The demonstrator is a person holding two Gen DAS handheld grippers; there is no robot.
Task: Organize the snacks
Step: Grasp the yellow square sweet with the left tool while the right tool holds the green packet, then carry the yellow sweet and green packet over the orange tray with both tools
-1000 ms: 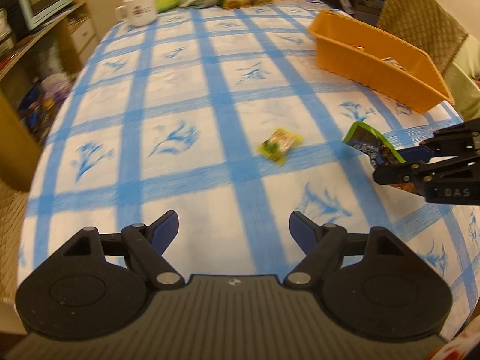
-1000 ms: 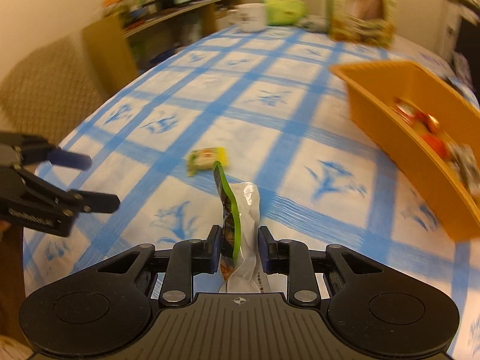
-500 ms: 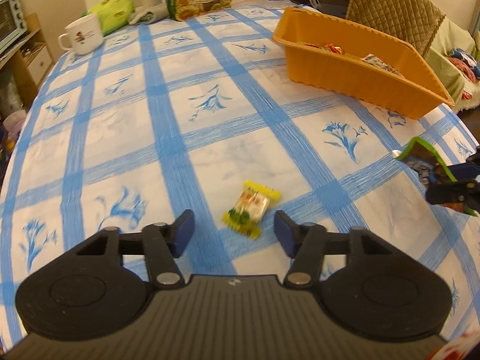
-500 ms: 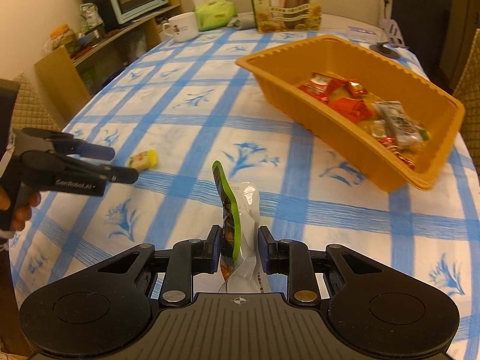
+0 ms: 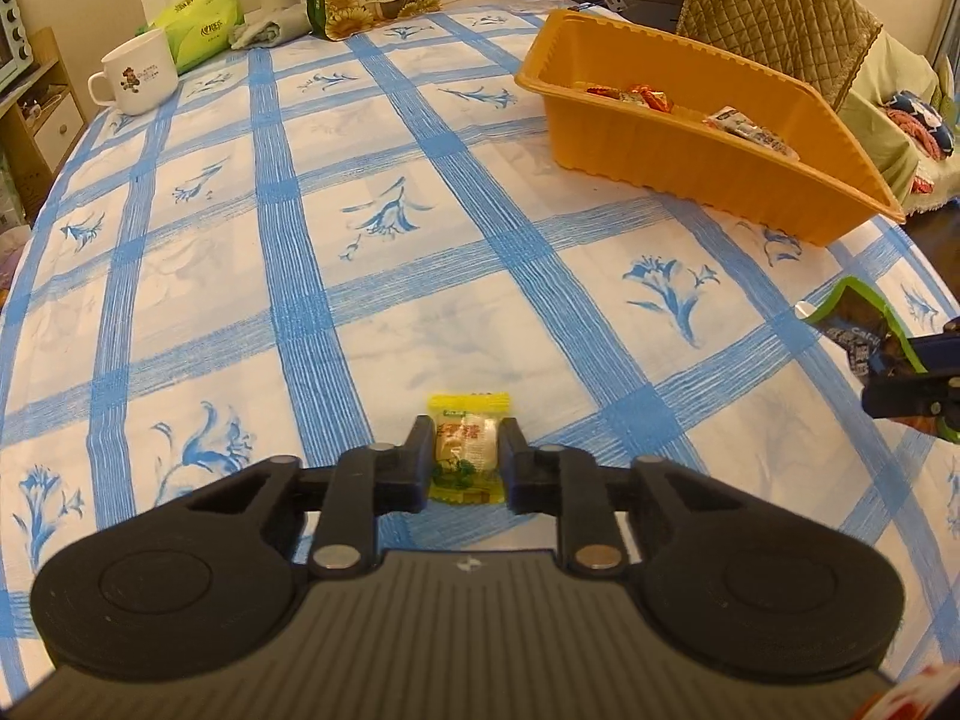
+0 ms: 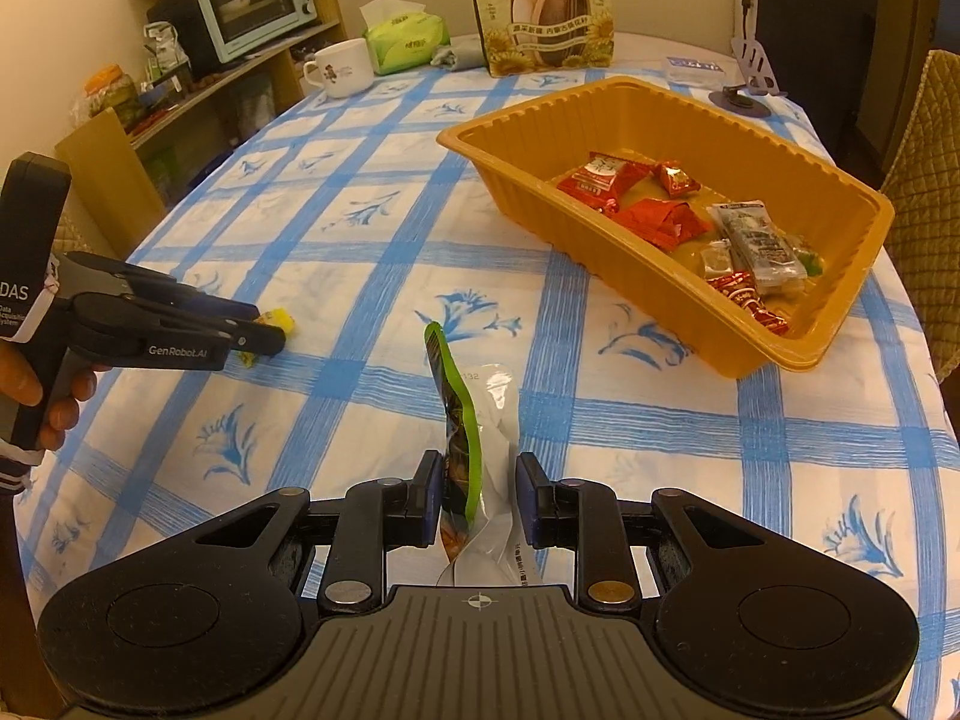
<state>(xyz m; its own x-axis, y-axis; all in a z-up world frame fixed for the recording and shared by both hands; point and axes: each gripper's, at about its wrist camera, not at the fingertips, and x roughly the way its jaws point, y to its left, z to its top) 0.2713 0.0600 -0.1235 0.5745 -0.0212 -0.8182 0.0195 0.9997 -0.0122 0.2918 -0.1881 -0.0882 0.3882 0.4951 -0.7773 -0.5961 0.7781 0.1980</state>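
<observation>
While the left gripper (image 5: pixel 465 450) points down at the bench (image 5: pixel 420 192), its jaws stand pressed against both sides of a yellow candy (image 5: pixel 467 456), which lies on the blue-checked cloth at a crossing of two stripes. From the right wrist view the same gripper (image 6: pixel 264 336) shows side-on at the left edge, a hand (image 6: pixel 36 396) around its handle, the candy (image 6: pixel 277 319) just showing at its tips. The right gripper (image 6: pixel 474 489) pinches a green-edged pouch (image 6: pixel 462 438) upright between its pads, held above the cloth; a clear-and-white wrapper sits against the pouch on its right side, and whether it is part of the same packet cannot be told. The orange bin (image 6: pixel 798 354) stands on the bench ahead and to the right of the pouch, well apart from both grippers, holding several red wrappers (image 6: pixel 654 219) and a grey packet (image 6: pixel 756 240). At the far end of the bench stand a seed bag (image 6: pixel 543 6), a white mug (image 6: pixel 342 69) and a green tissue pack (image 6: pixel 408 39).
</observation>
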